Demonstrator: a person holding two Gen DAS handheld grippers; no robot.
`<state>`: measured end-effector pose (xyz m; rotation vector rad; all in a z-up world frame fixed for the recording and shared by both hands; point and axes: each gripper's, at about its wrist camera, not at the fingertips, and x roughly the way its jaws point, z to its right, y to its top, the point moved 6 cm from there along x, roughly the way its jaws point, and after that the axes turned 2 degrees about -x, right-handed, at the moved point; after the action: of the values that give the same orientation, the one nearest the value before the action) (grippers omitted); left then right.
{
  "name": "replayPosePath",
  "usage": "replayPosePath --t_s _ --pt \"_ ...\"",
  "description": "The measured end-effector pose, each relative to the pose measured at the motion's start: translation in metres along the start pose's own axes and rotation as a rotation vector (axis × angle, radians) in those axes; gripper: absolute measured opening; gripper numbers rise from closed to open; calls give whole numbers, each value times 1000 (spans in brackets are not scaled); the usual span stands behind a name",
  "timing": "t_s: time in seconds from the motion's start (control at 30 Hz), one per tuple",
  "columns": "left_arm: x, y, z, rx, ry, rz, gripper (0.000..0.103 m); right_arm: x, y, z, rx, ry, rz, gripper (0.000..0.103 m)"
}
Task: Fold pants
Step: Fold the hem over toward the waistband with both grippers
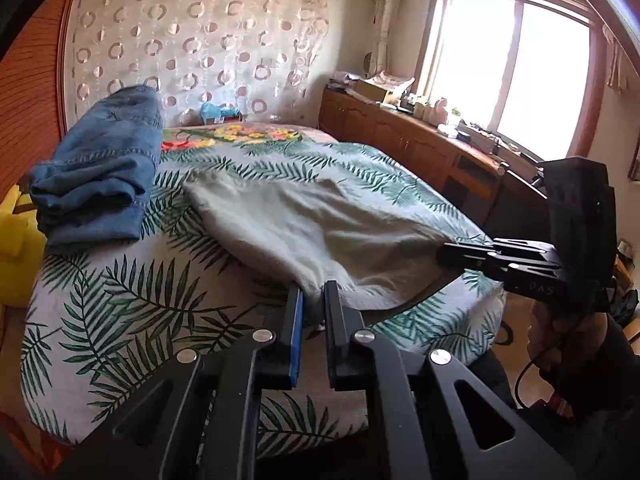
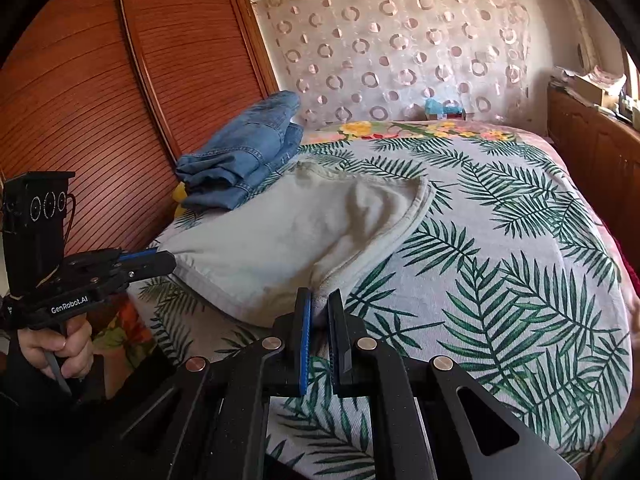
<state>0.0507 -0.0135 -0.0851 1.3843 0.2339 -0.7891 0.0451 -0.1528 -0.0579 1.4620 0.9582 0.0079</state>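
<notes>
bed [image 1: 120, 320]: fern-print cover | room: louvred wardrobe [image 2: 80, 100], window [image 1: 512, 60] | both grippers [image 1: 313, 292] [image 2: 320, 296] pinching pale pants [image 1: 300, 220]

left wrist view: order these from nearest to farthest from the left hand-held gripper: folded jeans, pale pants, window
1. pale pants: pinched at their near edge in the left hand-held gripper, mid-bed.
2. folded jeans: stacked at the bed's left side, farther back.
3. window: on the far right wall, beyond the bed.

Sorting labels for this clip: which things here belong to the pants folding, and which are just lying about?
In the job: pale pants, left gripper, right gripper, both clamped on the fabric.
Lying about: folded jeans, yellow item, cabinet clutter.
</notes>
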Motion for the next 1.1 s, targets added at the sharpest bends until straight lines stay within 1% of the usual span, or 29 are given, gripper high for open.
replayPosePath --t_s 0.37,0.5,0.57,0.67,0.9,1.1 --pt "-32 21 24 61 -18 66 11 -25 9 -7 -50 12 60 7" --pt "-40 27 28 78 -2 82 11 -29 12 -9 -75 15 77 7" --pt "-42 29 26 81 6 92 11 -30 13 -9 -95 1 86 7" --pt "-38 28 21 70 12 87 11 -28 11 -6 -99 -4 91 7" --pt "-12 13 7 28 15 31 11 -9 4 5 -79 -22 55 7" --pt "7 7 -5 1 31 3 11 9 7 10 -60 -26 34 7"
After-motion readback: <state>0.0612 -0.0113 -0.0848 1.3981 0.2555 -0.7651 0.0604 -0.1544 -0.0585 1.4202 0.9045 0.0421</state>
